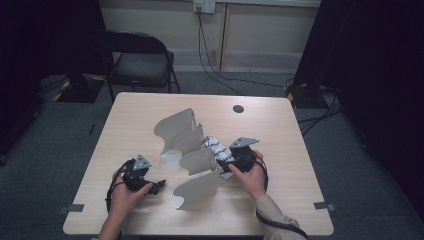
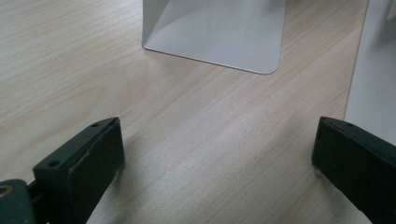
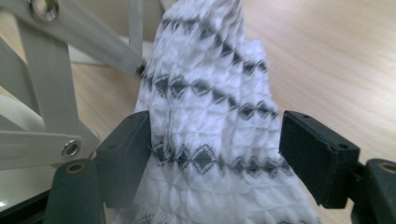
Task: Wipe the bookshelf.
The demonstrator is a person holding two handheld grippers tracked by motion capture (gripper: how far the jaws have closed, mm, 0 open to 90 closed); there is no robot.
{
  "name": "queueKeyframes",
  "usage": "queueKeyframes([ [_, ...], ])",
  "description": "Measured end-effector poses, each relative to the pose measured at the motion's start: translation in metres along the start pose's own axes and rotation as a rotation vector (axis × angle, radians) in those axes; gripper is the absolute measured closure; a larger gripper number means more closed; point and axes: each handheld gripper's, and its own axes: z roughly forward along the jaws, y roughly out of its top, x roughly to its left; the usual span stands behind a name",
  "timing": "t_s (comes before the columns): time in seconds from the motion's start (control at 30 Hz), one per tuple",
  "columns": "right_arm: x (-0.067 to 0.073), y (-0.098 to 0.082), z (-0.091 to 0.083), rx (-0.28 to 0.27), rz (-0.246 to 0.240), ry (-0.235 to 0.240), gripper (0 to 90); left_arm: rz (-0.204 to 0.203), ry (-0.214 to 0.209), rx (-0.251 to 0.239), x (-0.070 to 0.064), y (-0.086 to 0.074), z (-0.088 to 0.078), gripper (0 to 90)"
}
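Right tongs (image 3: 212,154) parted around cloth (image 3: 210,107); left tongs (image 1: 159,186) wide, resting on table (image 1: 280,130)

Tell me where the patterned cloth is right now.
In the high view the patterned cloth drapes over the white folding rack at mid-table, right beside the right claw.

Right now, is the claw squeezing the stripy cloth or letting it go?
Letting go. The right gripper is open around the cloth: one pad touches it, but a gap shows beside the other.
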Motion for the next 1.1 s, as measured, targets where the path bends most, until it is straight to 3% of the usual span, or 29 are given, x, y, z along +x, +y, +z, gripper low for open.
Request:
queueKeyframes([
  [0.17, 0.003, -0.008, 0.012, 0.071, -0.026, 0.006, 49.0, 0.001, 0.000, 0.001, 0.000, 0.000, 0.000, 1.7],
  [0.23, 0.002, -0.009, 0.009, 0.068, -0.027, 0.017, 70.9, 0.000, 0.000, 0.000, 0.000, 0.000, 0.000, 1.7],
  [0.3, 0.000, -0.008, 0.005, 0.075, -0.012, 0.024, 76.3, -0.008, 0.000, -0.005, -0.001, 0.000, 0.000, 1.7],
  [0.37, -0.002, -0.006, -0.002, 0.060, -0.003, 0.011, 78.1, -0.005, 0.000, -0.003, 0.000, 0.000, 0.000, 1.7],
  [0.57, -0.010, 0.014, -0.038, -0.042, 0.025, 0.030, 79.1, 0.001, 0.000, 0.001, 0.000, 0.000, 0.000, 1.6],
  [0.77, -0.005, 0.046, -0.069, -0.154, -0.019, 0.049, 79.1, 0.000, -0.001, 0.000, 0.000, 0.000, 0.000, 1.6],
  [0.9, 0.007, 0.051, -0.066, -0.128, -0.082, 0.077, 79.2, 0.005, -0.001, 0.004, 0.000, 0.000, 0.000, 1.5],
  [1.1, 0.009, 0.033, -0.042, -0.054, -0.052, 0.098, 79.4, 0.003, -0.001, 0.003, 0.000, 0.000, 0.000, 1.5],
])
